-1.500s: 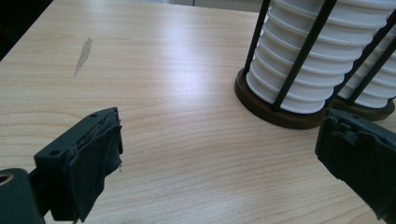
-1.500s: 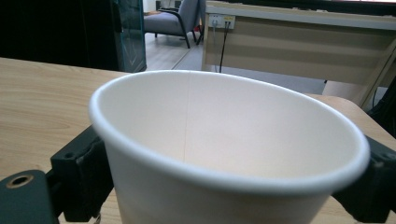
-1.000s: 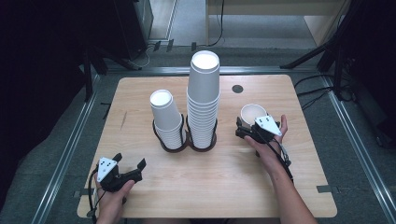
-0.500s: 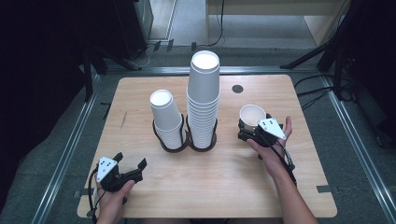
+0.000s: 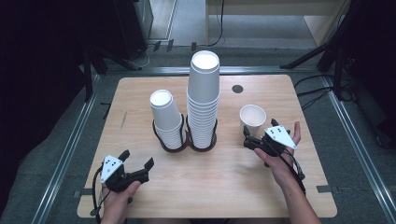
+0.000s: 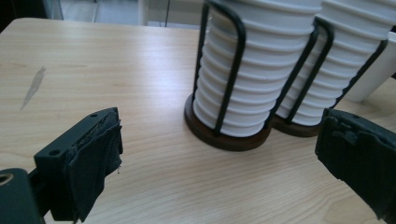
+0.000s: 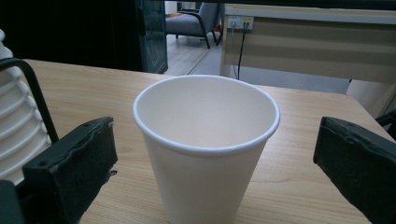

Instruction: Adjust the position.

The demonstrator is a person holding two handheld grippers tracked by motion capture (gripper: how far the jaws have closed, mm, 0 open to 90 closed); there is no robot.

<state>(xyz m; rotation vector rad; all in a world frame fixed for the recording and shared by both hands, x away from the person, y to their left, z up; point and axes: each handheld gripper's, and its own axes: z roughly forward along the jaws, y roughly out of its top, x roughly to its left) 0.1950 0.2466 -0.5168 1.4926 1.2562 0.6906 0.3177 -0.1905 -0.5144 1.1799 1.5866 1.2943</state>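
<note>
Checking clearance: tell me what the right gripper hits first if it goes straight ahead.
The single paper cup, standing upright between the open jaws of the right gripper, apparently not yet touched.

You have two stacks of cups in the black wire holder: a short stack and a tall stack. One single paper cup stands right of that holder. You hold two grippers.

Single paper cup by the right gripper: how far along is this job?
Done: the single cup stands upright on the table, apart from both stacks in their holders. In hand: the right gripper is open just behind it. Left gripper is open, idle. Gripping the cup is left.
</note>
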